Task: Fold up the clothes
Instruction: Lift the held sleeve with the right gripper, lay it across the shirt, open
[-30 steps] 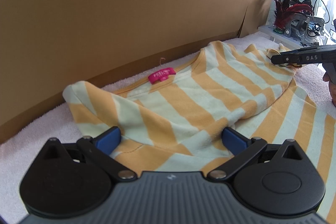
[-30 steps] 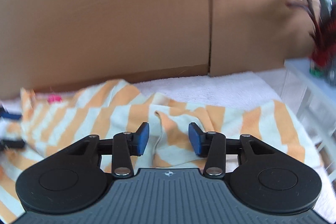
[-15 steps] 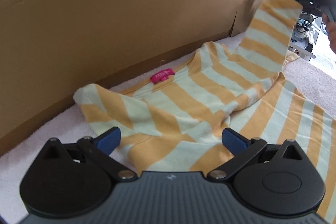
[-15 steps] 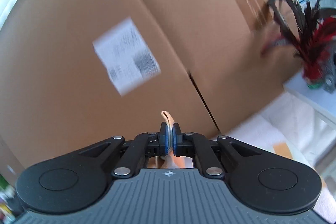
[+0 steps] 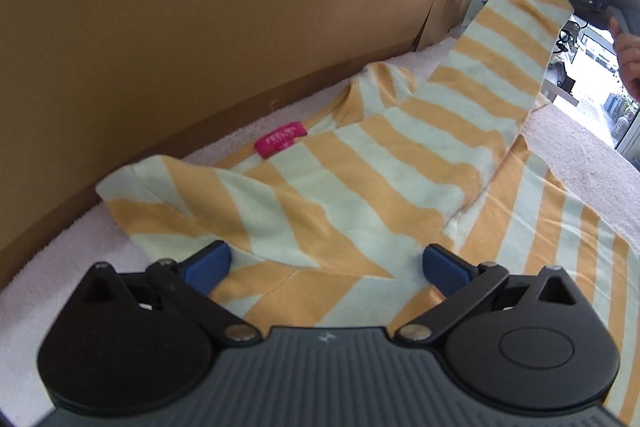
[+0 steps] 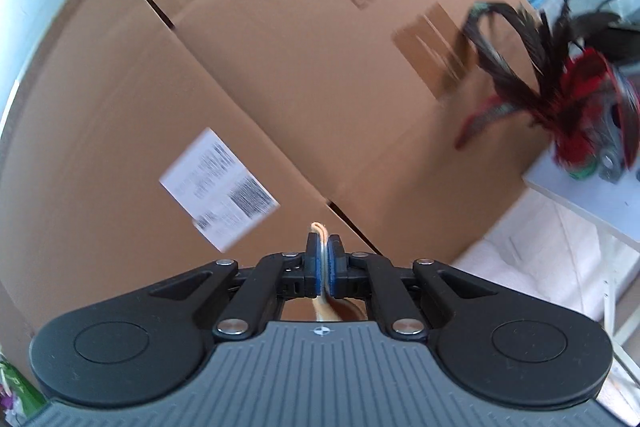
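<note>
The left gripper, jaws wide apart and holding nothing, hovers above the orange-and-pale-green striped knit shirt, which lies on the white towelling surface before brown cardboard boxes. The right gripper is clamped on the shirt's sleeve, holding it raised.

1 orange-and-cream striped knit garment, 1 pink neck label. 2 black tongs with blue pads: left, right. 1 white shipping label. 1 red-and-black feather bunch.
</note>
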`<state>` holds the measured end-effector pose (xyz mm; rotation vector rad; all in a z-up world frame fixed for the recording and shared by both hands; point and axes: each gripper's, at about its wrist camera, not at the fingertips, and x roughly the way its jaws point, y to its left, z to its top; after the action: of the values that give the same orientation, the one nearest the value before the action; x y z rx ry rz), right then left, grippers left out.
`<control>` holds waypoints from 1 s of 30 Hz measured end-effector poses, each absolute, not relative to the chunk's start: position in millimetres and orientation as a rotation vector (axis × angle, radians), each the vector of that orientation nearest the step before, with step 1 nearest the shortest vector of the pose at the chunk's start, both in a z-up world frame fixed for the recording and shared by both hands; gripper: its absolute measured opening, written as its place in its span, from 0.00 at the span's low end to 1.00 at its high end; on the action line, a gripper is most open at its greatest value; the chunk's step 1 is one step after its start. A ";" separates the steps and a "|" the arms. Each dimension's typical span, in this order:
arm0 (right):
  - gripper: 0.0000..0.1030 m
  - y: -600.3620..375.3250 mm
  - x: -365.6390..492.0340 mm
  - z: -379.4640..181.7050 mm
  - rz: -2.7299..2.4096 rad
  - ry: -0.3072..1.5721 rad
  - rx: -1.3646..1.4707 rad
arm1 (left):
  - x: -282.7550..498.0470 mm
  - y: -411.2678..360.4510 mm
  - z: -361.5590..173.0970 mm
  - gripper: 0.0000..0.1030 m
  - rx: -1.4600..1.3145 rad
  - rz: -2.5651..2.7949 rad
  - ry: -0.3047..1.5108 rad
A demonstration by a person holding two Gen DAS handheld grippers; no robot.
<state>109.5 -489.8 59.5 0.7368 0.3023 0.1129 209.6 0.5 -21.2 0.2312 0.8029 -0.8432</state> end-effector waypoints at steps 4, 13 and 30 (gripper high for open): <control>0.05 -484.4 115.3 54.5 0.177 0.305 0.751 | 211.8 18.1 -1.6 0.99 0.141 -0.909 0.795; 0.05 -410.9 96.0 111.2 0.601 0.231 0.733 | 231.7 24.4 -14.9 0.99 0.096 -0.732 0.805; 0.06 -272.9 29.6 138.8 1.207 0.338 0.656 | 223.4 8.5 -13.1 0.99 0.381 -0.451 0.689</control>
<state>29.6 -272.9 138.8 0.6557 0.3381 1.2069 223.4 8.5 -13.1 0.3815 0.6887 -0.4512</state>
